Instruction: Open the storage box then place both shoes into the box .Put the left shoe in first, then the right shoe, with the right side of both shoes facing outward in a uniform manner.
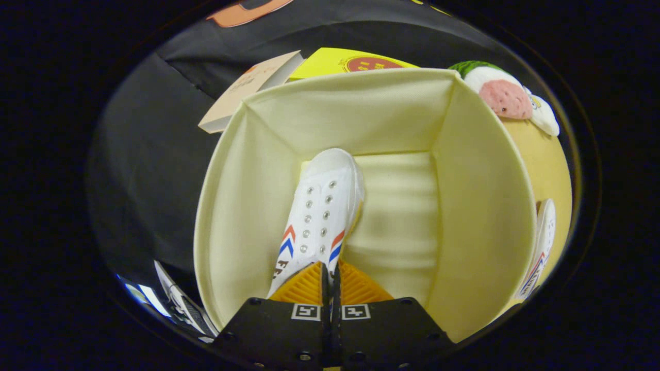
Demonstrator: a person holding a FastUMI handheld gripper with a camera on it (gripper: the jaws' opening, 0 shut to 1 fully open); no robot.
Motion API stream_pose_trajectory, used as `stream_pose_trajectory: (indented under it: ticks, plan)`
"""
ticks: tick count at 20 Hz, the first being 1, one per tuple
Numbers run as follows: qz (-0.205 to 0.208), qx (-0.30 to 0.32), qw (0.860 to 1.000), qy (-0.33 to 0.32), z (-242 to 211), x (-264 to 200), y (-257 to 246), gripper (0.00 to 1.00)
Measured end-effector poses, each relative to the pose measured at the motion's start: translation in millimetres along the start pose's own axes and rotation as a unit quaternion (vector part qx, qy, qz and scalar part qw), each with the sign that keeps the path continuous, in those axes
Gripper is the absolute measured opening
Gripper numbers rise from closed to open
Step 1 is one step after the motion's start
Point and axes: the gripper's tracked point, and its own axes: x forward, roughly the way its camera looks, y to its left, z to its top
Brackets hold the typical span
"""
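A white canvas shoe with red and blue chevrons (319,216) sits in the left half of the open cream fabric storage box (479,216), toe pointing far. The gripper (330,275) pinches its near end, the orange ribbed fingers (304,286) narrowed almost together. A second white shoe (539,252) lies outside the box's right wall.

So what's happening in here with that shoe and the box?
A hand-held gripper is lowering a white shoe into an open cream box. Its orange fingers are pinched together on the shoe's rear edge, and the toe points toward the far wall of the box. A second shoe waits outside, beside the box's right wall. So the first shoe is going in; the other is not yet placed.
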Motion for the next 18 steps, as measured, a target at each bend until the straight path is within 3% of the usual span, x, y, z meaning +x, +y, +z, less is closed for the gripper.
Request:
stream_pose_trajectory:
  ticks: [2, 3, 4, 7, 11, 12, 18]
  plan:
    - [0.021, 0.009, 1.000, 0.003, -0.2, -3.4, 3.1, 0.00]
    - [0.030, 0.014, 0.999, 0.014, -5.1, -7.0, 2.7, 0.08]
    - [0.045, 0.018, 0.999, 0.020, -7.6, -13.6, 1.5, 0.09]
    - [0.076, 0.014, 0.997, 0.017, -8.2, -45.2, -5.7, 0.35]
    - [0.113, -0.009, 0.994, 0.001, -14.8, -104.4, -19.5, 0.79]
    - [0.113, -0.018, 0.993, -0.009, -13.8, -120.3, -29.2, 0.84]
    - [0.104, -0.048, 0.992, -0.048, -33.0, -175.3, -97.2, 0.89]
